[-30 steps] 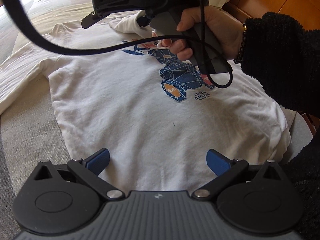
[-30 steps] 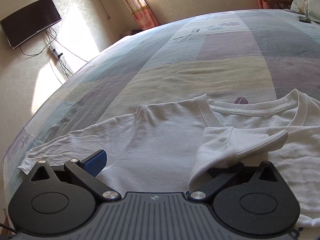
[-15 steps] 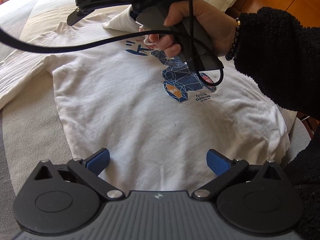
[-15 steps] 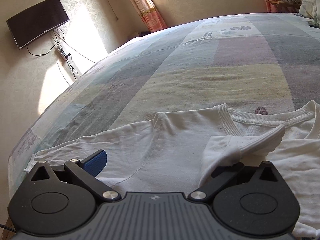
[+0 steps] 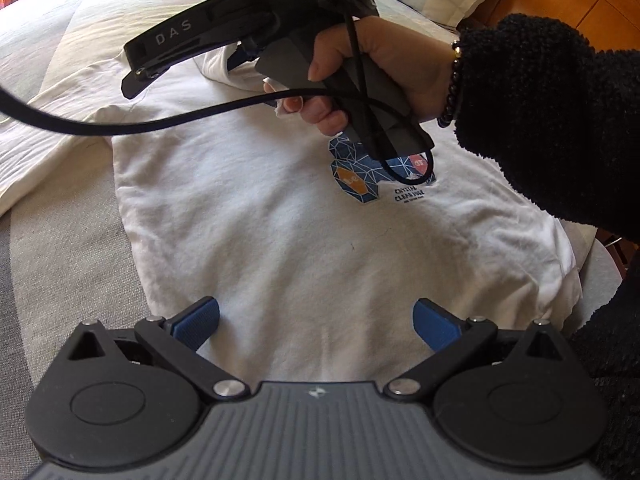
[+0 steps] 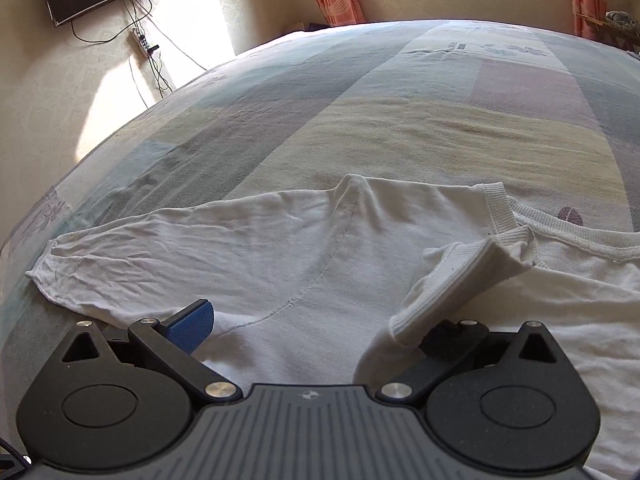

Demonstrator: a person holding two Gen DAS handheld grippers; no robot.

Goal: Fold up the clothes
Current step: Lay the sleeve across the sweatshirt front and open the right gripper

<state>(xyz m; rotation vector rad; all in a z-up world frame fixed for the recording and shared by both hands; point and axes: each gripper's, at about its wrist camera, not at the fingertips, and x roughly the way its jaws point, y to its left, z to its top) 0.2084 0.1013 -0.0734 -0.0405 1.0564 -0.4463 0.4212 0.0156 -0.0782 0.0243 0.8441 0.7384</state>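
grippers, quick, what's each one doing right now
Left gripper: open, holding nothing, over the white t-shirt near its hem.
Right gripper: open; the folded sleeve cuff drapes over one finger, not pinched.

The right gripper (image 5: 240, 54) has apparently drawn the sleeve (image 6: 452, 276) leftward, across the shirt (image 5: 280, 220).

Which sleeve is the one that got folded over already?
Find the big striped bed and the white shirt spread on it. One sleeve lies stretched out flat; the folded sleeve is the short flap doubled over the chest, beside the collar.
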